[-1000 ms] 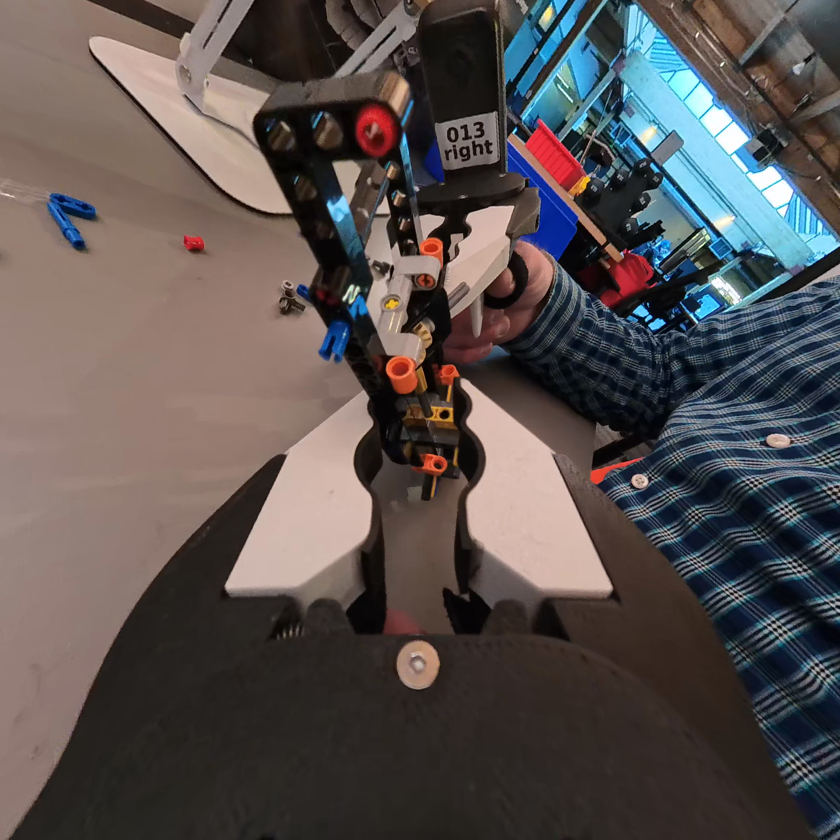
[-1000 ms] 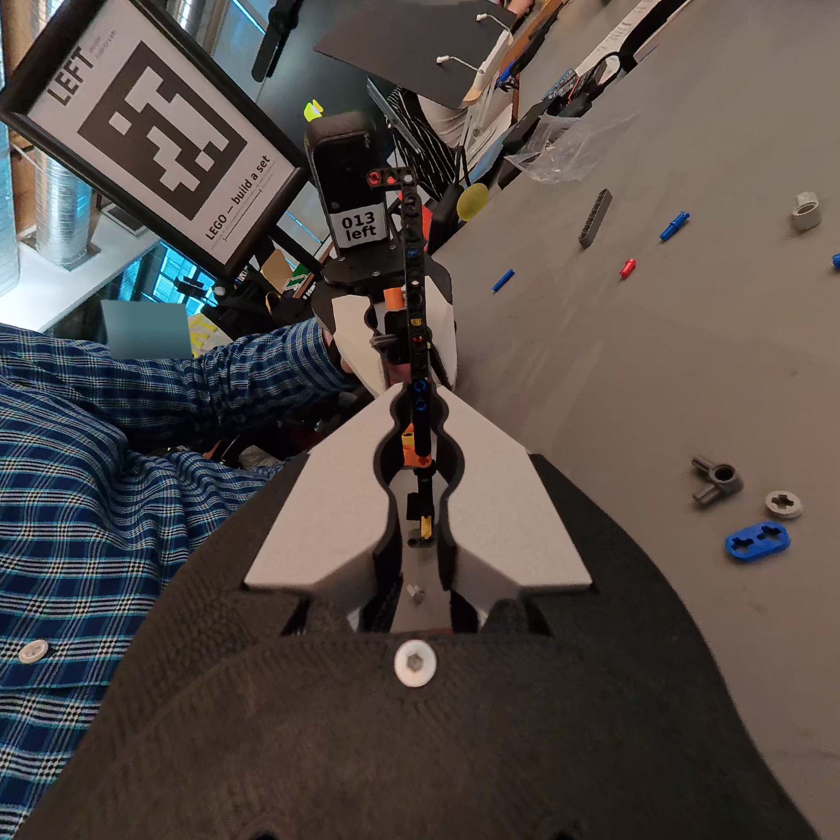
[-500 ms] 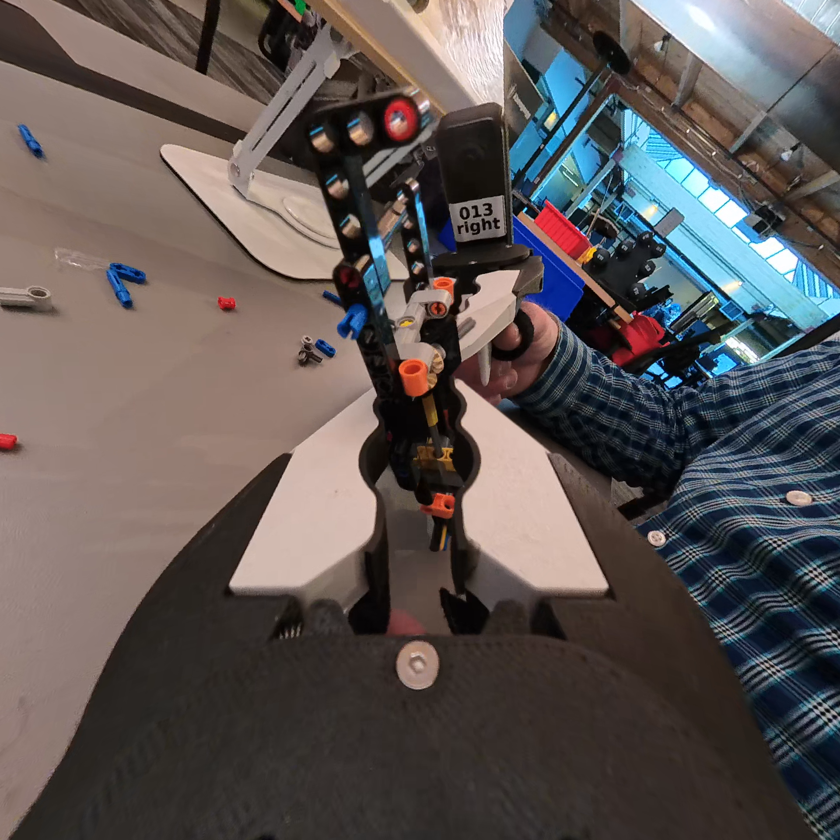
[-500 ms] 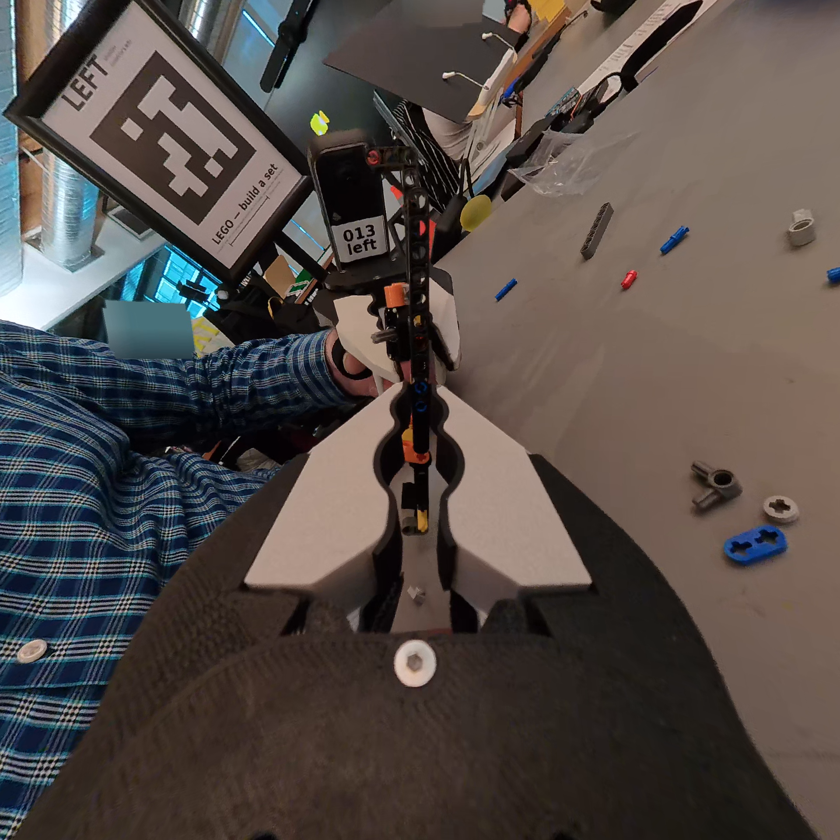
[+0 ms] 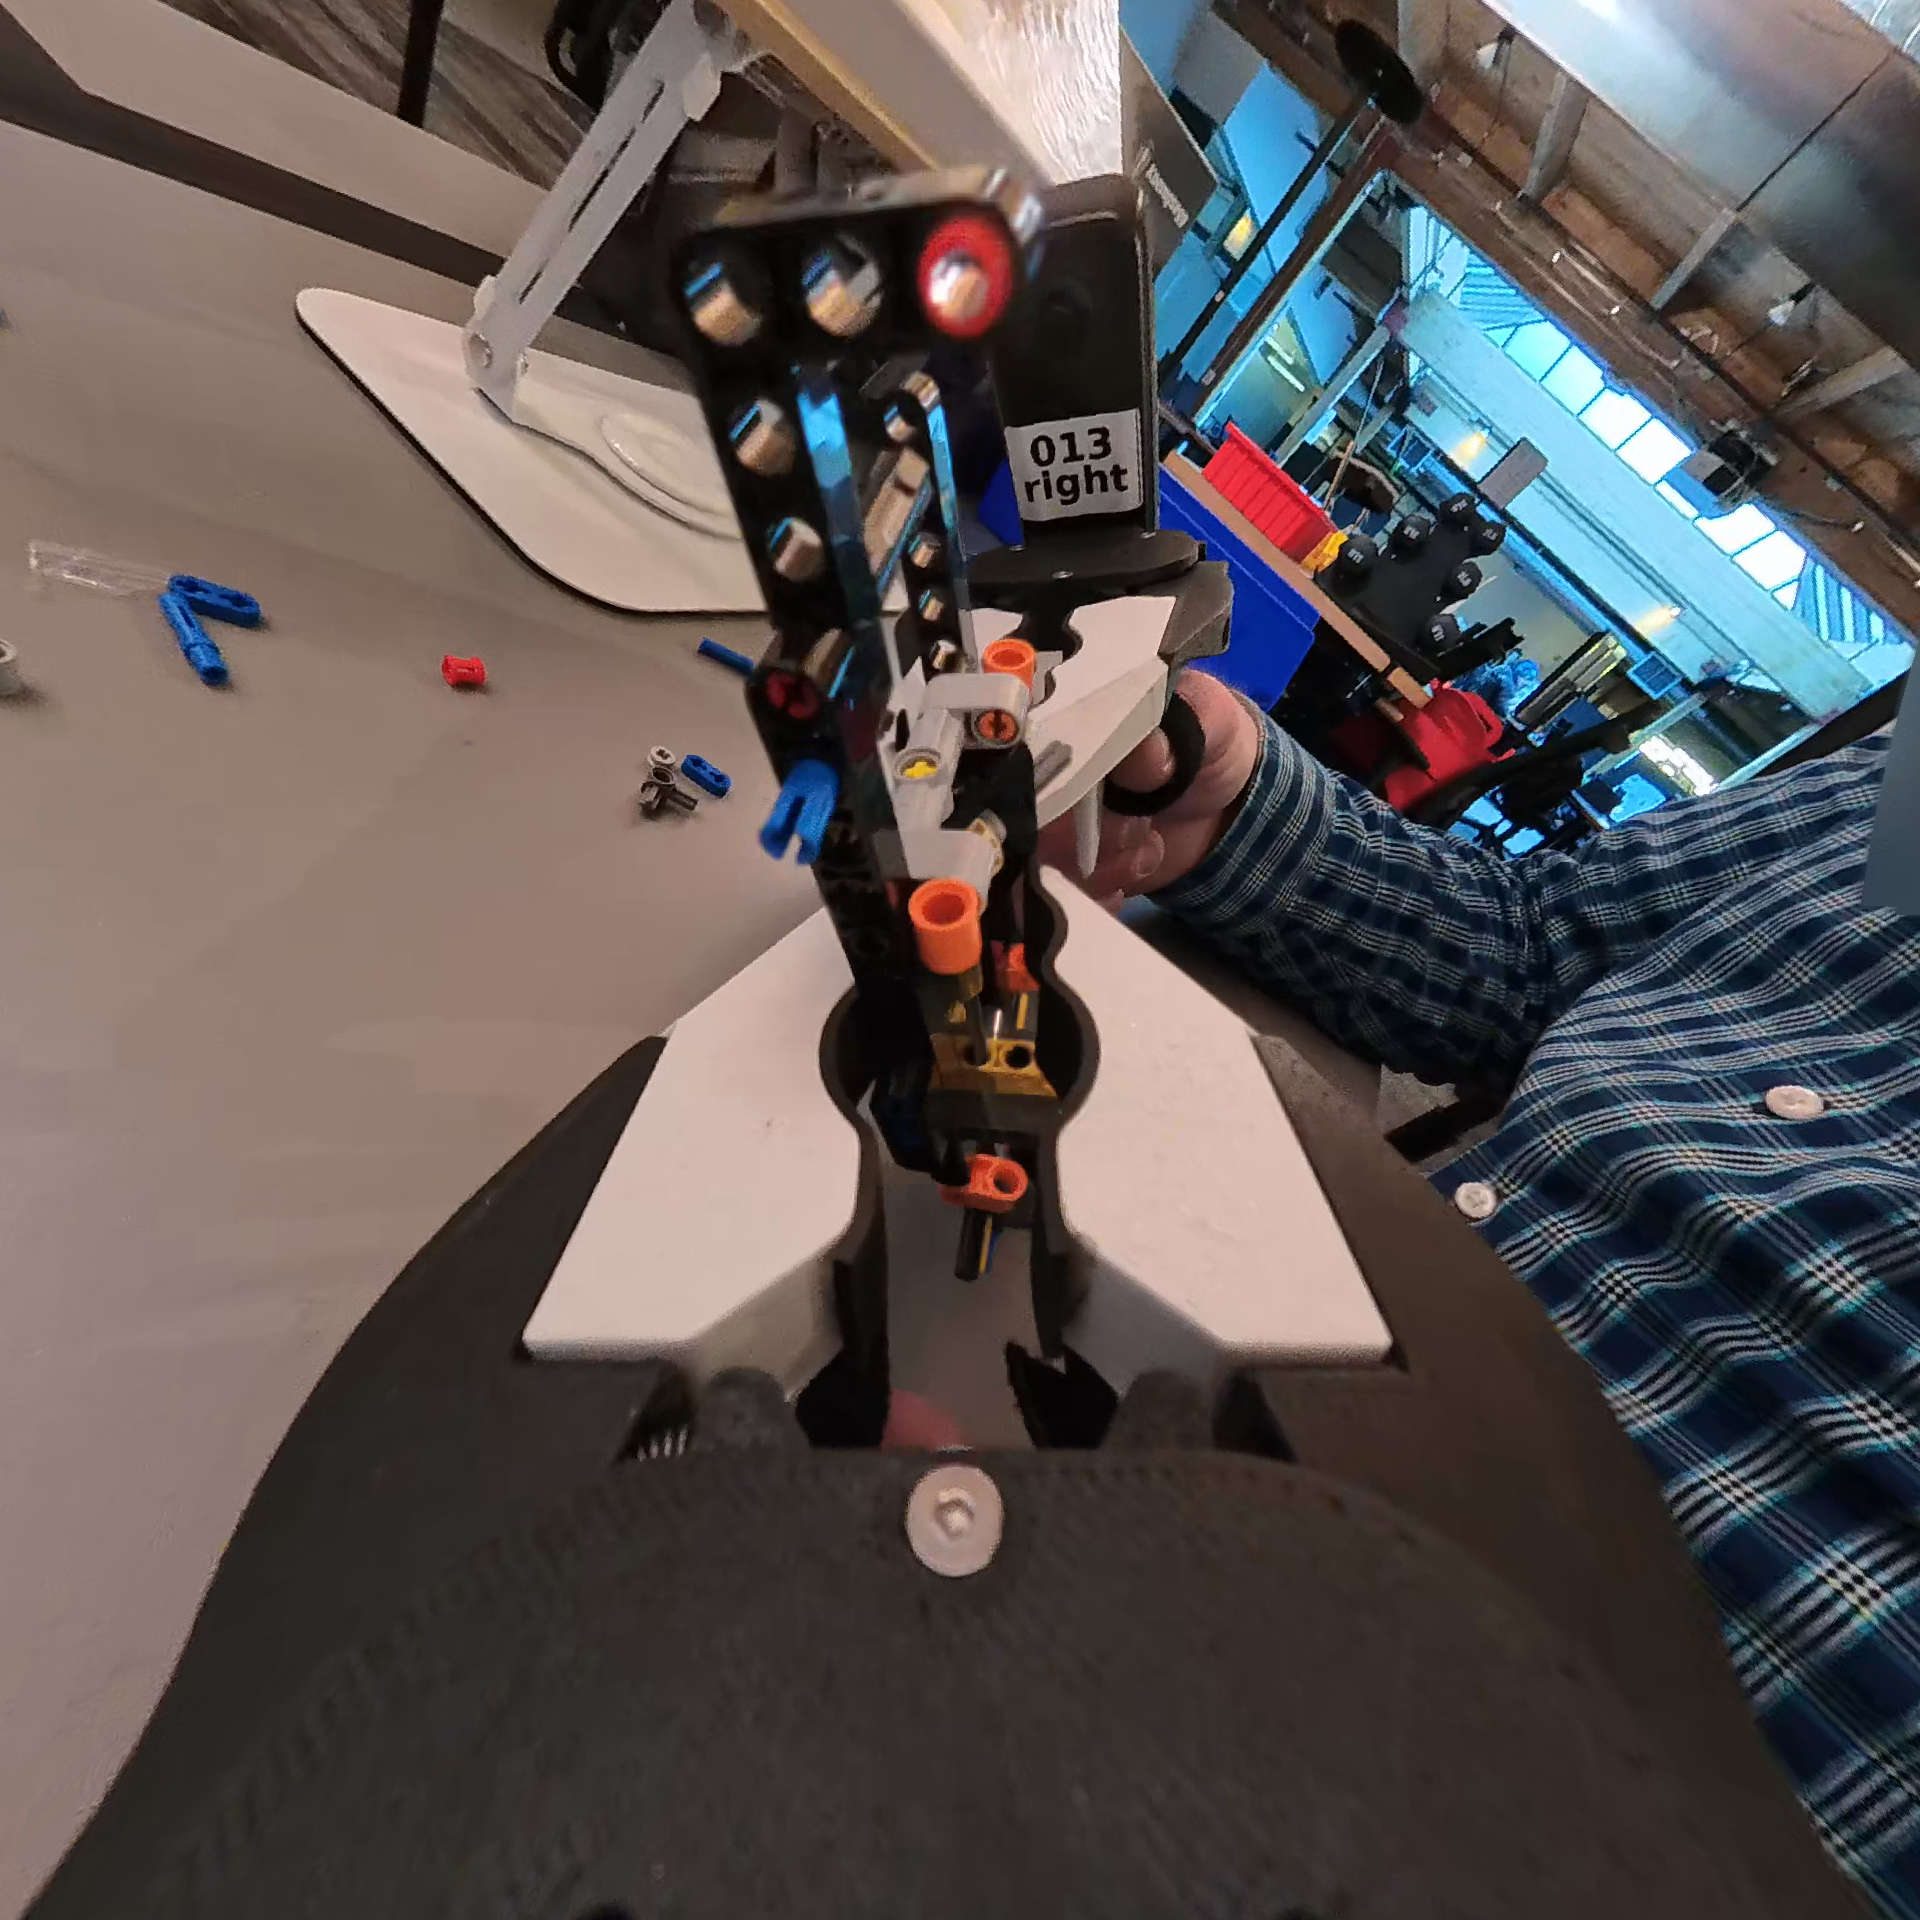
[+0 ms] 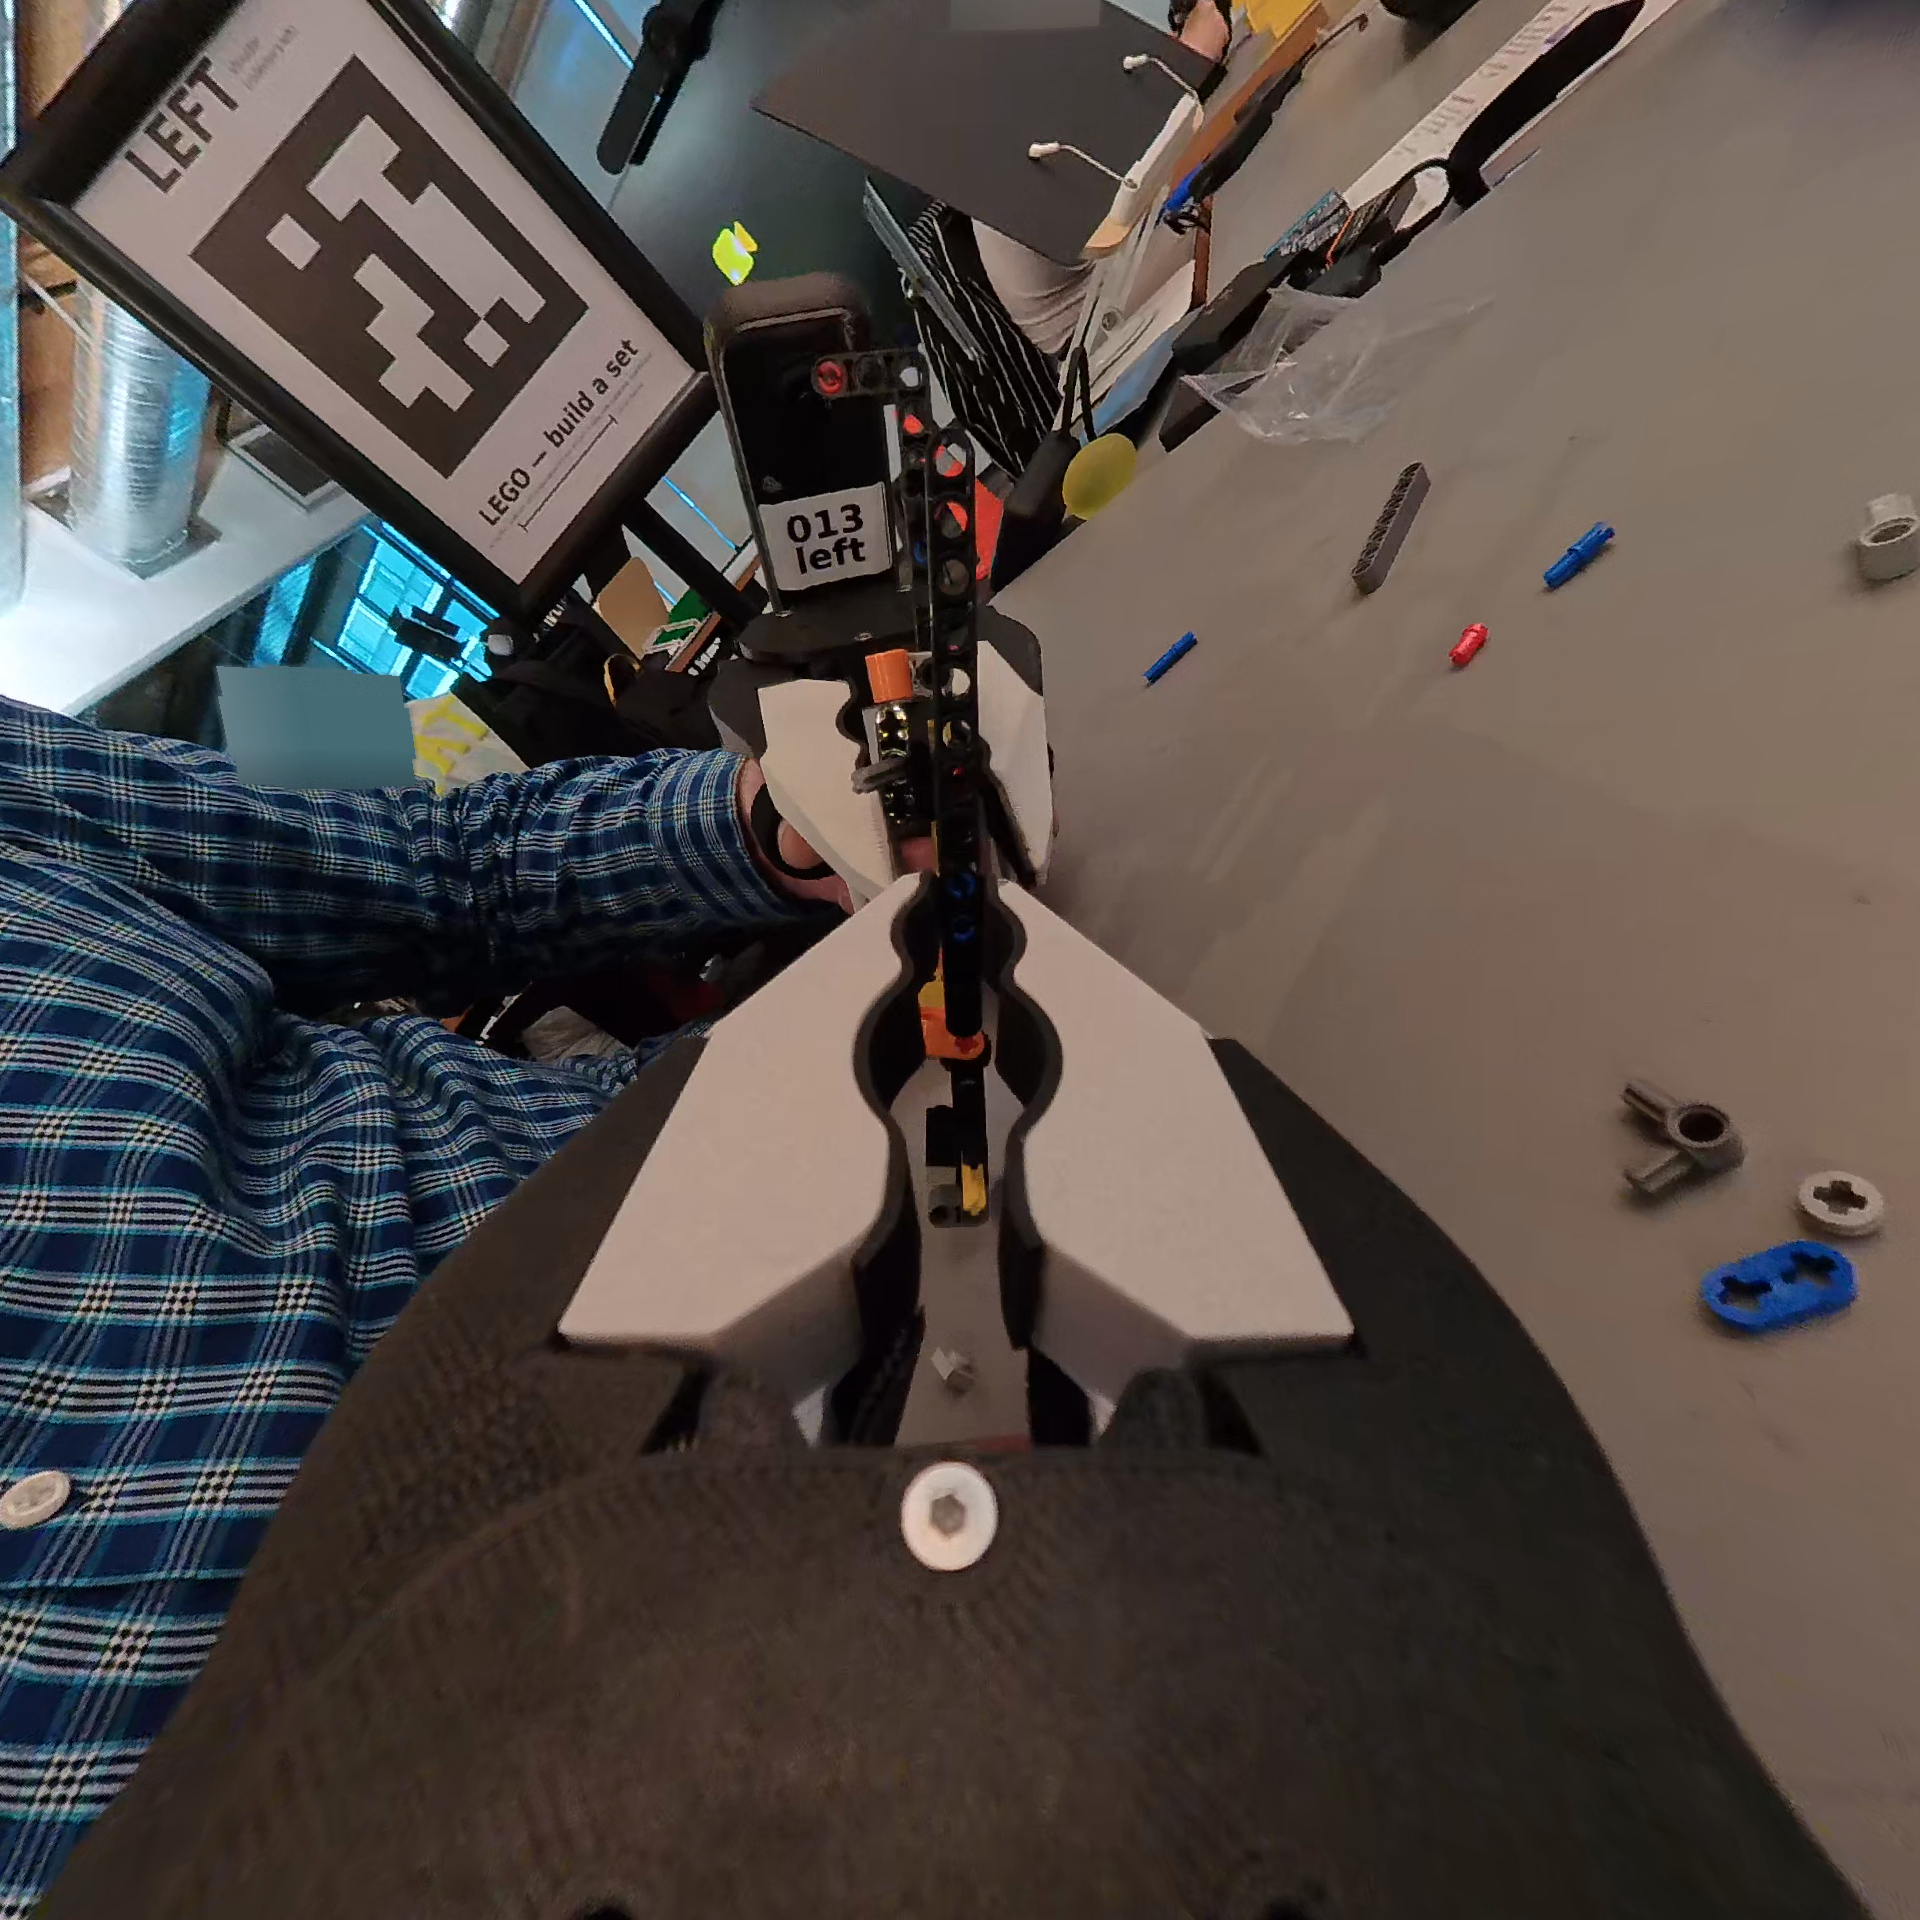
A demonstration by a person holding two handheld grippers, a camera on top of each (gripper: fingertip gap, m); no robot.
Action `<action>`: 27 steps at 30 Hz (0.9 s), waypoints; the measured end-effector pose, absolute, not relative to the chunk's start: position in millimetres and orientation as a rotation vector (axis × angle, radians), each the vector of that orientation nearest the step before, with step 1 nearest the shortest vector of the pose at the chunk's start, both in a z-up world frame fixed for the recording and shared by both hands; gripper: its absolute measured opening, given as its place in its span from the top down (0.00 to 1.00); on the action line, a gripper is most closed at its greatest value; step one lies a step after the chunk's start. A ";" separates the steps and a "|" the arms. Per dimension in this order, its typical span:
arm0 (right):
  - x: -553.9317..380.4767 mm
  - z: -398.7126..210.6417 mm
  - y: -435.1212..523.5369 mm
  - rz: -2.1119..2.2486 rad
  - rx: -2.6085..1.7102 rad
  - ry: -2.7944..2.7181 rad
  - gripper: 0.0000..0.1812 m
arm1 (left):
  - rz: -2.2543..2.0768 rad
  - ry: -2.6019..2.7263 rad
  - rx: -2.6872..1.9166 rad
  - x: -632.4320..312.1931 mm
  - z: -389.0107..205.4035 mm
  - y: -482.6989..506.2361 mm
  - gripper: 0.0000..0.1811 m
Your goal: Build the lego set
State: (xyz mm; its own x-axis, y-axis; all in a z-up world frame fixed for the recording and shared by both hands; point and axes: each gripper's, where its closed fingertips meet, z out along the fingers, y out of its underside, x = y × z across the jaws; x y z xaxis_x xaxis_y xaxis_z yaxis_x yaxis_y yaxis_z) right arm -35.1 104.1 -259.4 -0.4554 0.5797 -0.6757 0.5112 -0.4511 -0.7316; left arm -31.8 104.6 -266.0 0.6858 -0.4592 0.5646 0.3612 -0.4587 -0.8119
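- The bench (image 6: 1455,883) is grey and carries only loose parts; the lego assembly (image 5: 935,790) is held up in the air above it, between the two tools and touching nothing else.
- The left hand-held gripper (image 5: 956,1049) is clenched on the lower end of the assembly, its white fingers (image 5: 707,1174) closing on the yellow and black block there, with an orange connector (image 5: 989,1182) lying just inside the jaws.
- The right hand-held gripper (image 6: 961,935) is also closed on the same assembly from the opposite side, pinching the thin edge of the long black beam (image 6: 951,644), which runs straight ahead from its fingertips.
- The assembly looks light and made of stiff plastic, but it is long and lanky: the black beam with the red pin (image 5: 964,278) stands far out from either grip, so it probably levers easily.
- Its small pushed-in parts, such as the blue pin (image 5: 795,814) and the orange bush (image 5: 945,925), seem likely to pop off if squeezed or knocked; the solid beam and core are the safer places to hold.
- Loose pieces such as the blue link (image 6: 1779,1285) and grey connector (image 6: 1683,1138) lie well apart from the assembly.
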 end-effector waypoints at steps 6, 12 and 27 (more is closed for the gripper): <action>-34.9 -258.5 105.0 2.092 -1.611 -1.609 0.97 | -0.959 0.062 -1.796 -35.0 -263.9 104.0 0.90; -35.1 -260.2 102.9 2.069 -1.607 -1.630 0.97 | -0.954 0.093 -1.795 -31.3 -263.4 103.6 0.93; -32.8 -259.6 98.4 2.039 -1.560 -1.686 0.97 | -0.986 0.134 -1.781 -27.3 -261.5 99.1 0.94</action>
State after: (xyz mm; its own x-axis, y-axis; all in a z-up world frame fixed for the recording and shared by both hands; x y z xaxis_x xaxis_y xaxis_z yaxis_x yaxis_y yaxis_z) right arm -32.8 98.4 -259.6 -0.4822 0.6039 -0.6347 0.5100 -0.3956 -0.7638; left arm -27.3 99.1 -261.5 0.6544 -0.5144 0.5542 0.3477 -0.4461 -0.8247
